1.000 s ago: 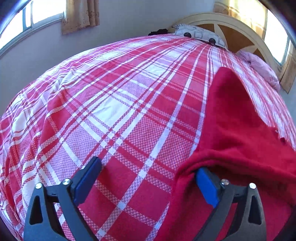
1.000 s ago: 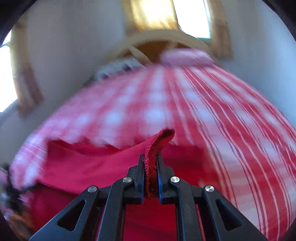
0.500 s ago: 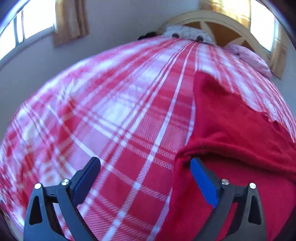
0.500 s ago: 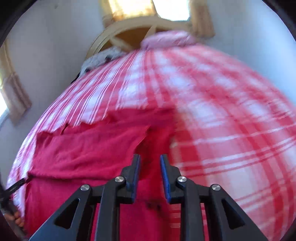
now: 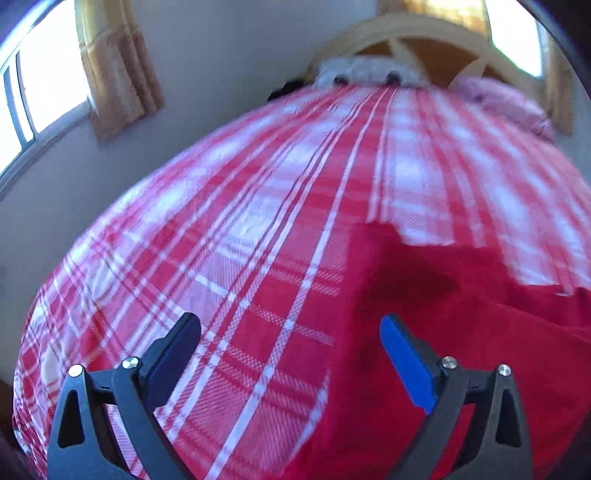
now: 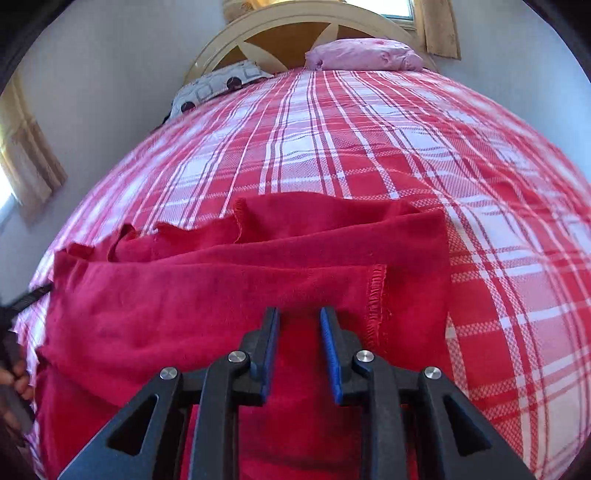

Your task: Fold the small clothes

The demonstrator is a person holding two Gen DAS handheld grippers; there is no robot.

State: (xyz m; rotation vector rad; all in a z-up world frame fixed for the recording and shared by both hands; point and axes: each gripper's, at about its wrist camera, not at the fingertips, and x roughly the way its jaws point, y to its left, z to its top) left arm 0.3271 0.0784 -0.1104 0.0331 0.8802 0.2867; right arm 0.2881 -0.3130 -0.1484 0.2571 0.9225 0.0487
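A bed (image 6: 369, 147) in a red-and-white plaid cover is filling the room. At its far end an arched headboard (image 6: 291, 33) is standing against a pale wall (image 5: 221, 55), with two pillows (image 6: 364, 55) lying before it. Daylight is coming through curtained windows (image 5: 48, 85) left of the bed and behind the headboard.

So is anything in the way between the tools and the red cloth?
Nothing visible is. The right tool hangs just over the red cloth with its jaws a little apart and nothing between them. The left tool is wide open over the cloth's left edge, with only the checked bedspread below.
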